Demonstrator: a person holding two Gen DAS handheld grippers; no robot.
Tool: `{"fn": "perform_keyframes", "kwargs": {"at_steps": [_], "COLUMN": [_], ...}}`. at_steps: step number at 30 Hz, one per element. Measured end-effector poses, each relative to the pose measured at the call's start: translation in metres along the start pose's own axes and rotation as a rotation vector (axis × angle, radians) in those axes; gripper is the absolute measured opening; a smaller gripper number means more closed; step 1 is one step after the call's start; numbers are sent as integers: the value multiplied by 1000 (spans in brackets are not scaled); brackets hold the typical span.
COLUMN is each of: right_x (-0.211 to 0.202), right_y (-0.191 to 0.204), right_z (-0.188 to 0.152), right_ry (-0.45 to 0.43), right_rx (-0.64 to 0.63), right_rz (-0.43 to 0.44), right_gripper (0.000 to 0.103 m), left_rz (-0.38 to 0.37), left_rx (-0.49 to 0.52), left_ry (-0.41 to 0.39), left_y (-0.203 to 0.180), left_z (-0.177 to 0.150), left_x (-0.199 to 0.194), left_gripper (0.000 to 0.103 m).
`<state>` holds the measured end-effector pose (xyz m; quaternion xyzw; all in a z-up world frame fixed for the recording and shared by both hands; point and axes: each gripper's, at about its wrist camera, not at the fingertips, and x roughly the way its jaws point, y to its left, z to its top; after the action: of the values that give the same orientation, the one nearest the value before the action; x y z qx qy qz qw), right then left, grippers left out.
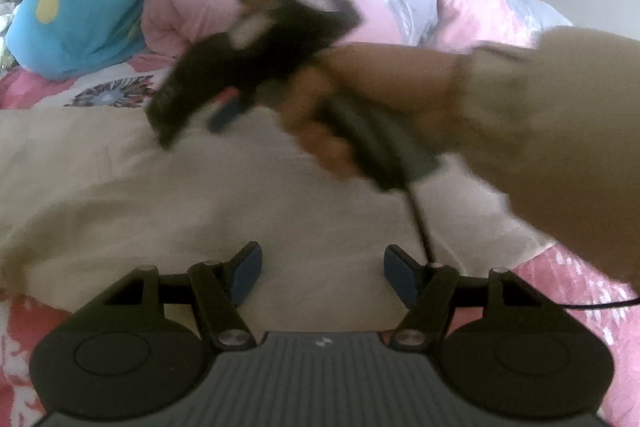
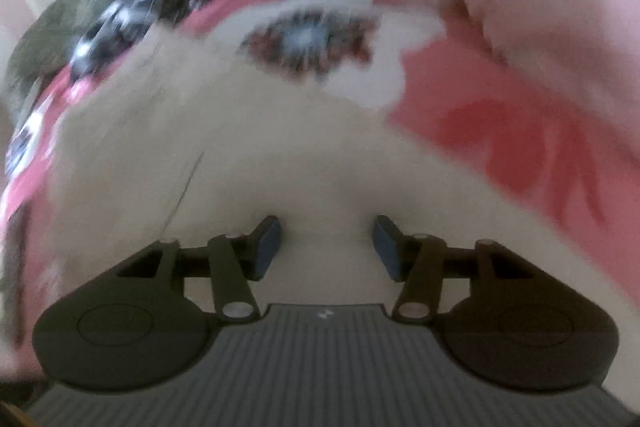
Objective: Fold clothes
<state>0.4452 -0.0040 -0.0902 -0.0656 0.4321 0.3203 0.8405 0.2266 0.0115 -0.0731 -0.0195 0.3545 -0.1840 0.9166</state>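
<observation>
Left wrist: cream garment (image 1: 160,195) edge beside pink bedsheet (image 1: 580,275).

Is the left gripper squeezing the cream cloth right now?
No, the left gripper has its blue pads apart, with only the flat cream cloth lying beneath the gap.

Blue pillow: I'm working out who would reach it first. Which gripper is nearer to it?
Right. The right gripper is out over the cream garment, close below the blue pillow; the left gripper sits farther back.
</observation>
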Motion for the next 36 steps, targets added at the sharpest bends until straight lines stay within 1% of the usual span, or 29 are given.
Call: {"fn": "perform_keyframes", "kwargs": {"at_steps": [1, 3, 5, 6, 9, 10, 11, 12, 14, 15, 17, 19, 21, 24, 27, 28, 30, 31, 32, 33, 36], "right_x": [5, 9, 0, -9, -39, -43, -42, -35, -12, -3, 3, -12, -37, -90, -137, -149, -166, -178, -191, -204, -257], "right_y": [1, 3, 9, 10, 11, 12, 14, 14, 14, 9, -8, -25, -44, -75, -98, -104, -113, -119, -125, -132, -140], "right_z": [6, 15, 17, 15, 8, 6, 5, 5, 6, 7, 9, 10, 0, -30, -77, -98, -147, -175, -204, -233, -305], "right_ry": [-23, -50, -69, -82, -122, -112, -83, -53, 6, 11, -39, -128, -182, -253, -282, -276, -239, -235, -244, -253, -335], "right_rx": [3, 20, -16, -33, -75, -95, -121, -131, -127, -103, -22, 51, 112, 199, 283, 311, 368, 395, 422, 450, 583], "right_rz": [-20, -49, -62, -42, 66, 92, 111, 98, 21, -6, -45, -108, -165, -231, -239, -248, -280, -305, -337, -369, -465], "right_gripper": [54, 54, 54, 54, 54, 54, 55, 55, 55, 55, 54, 55, 55, 55, 55, 55, 55, 55, 54, 49, 49], "left_rz": [-2, -13, -16, -16, -21, -26, -31, -34, -37, -39, -43, -37, -31, -40, -40, -35, -25, -19, -12, -6, 3], "left_rx": [-7, -19, -20, -19, -27, -35, -43, -50, -59, -62, -76, -91, -117, -178, -204, -205, -200, -195, -189, -182, -161], "left_ry": [-2, 0, -1, -2, -5, -4, -3, -3, -6, -9, -22, -48, -75, -101, -100, -99, -98, -97, -96, -94, -91], "left_y": [1, 4, 4, 3, 4, 5, 7, 8, 11, 13, 21, 27, 35, 48, 58, 59, 58, 57, 54, 52, 50], "left_z": [0, 0, 0, 0, -1, -1, -1, -1, -2, -2, -3, -2, -2, -1, 5, 6, 7, 7, 6, 5, 3], "left_x": [-1, -2, -5, -6, -8, -9, -9, -9, -11, -13, -17, -24, -30, -37, -30, -28, -24, -23, -23, -23, -21], "left_gripper": [66, 66, 67, 67, 67, 67, 67, 67, 67, 67, 67, 67, 68, 68, 68, 68, 68, 68, 68, 68, 68]}}
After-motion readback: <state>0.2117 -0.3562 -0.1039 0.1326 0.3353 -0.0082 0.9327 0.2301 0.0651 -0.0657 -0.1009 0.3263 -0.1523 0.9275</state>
